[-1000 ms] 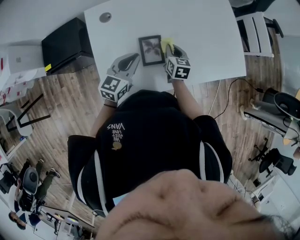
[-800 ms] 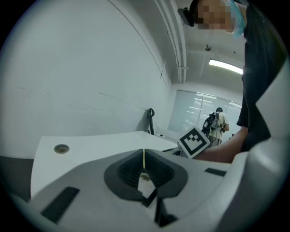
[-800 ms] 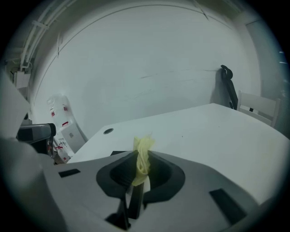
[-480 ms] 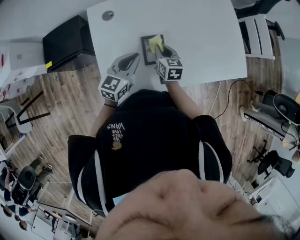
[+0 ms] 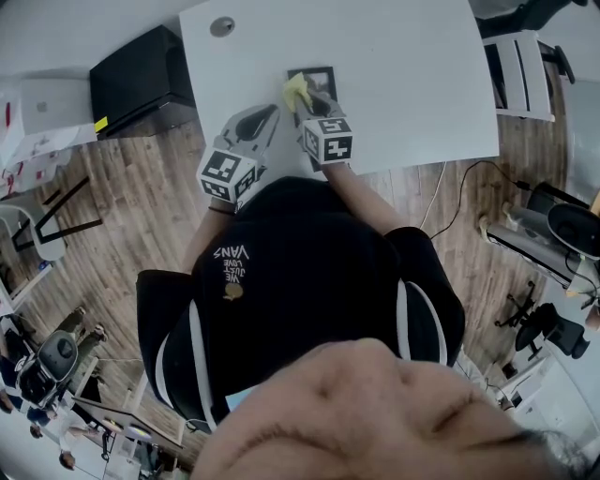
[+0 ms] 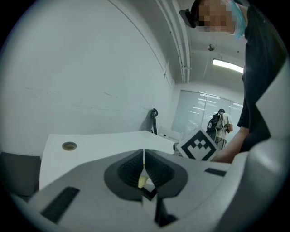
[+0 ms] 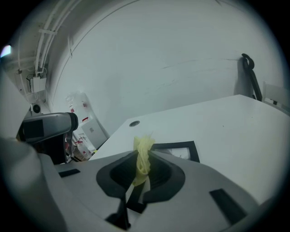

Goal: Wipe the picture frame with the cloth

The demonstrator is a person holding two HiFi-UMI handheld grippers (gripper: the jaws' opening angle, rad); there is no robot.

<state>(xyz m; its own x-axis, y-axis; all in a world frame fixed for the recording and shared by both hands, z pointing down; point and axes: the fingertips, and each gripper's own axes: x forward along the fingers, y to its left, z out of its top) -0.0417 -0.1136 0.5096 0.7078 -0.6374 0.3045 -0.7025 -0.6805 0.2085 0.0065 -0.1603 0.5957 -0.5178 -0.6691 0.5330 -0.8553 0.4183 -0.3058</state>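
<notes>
A small black picture frame [image 5: 322,79] lies flat on the white table [image 5: 403,75], and its dark border also shows in the right gripper view [image 7: 177,147]. My right gripper [image 5: 306,101] is shut on a yellow cloth [image 5: 296,91], which rests over the frame's left part. In the right gripper view the cloth [image 7: 143,158] stands bunched between the jaws. My left gripper [image 5: 269,116] rests on the table just left of the frame, shut with nothing held [image 6: 143,168].
A round cable hole [image 5: 222,26] sits near the table's far left corner. A black cabinet [image 5: 141,80] stands left of the table and white furniture [image 5: 518,66] to its right. Cables [image 5: 450,192] trail over the wooden floor. The table's near edge runs just behind both grippers.
My right gripper has carried the cloth leftward across the frame, from its right edge to its left part. The left gripper has stayed where it was.
</notes>
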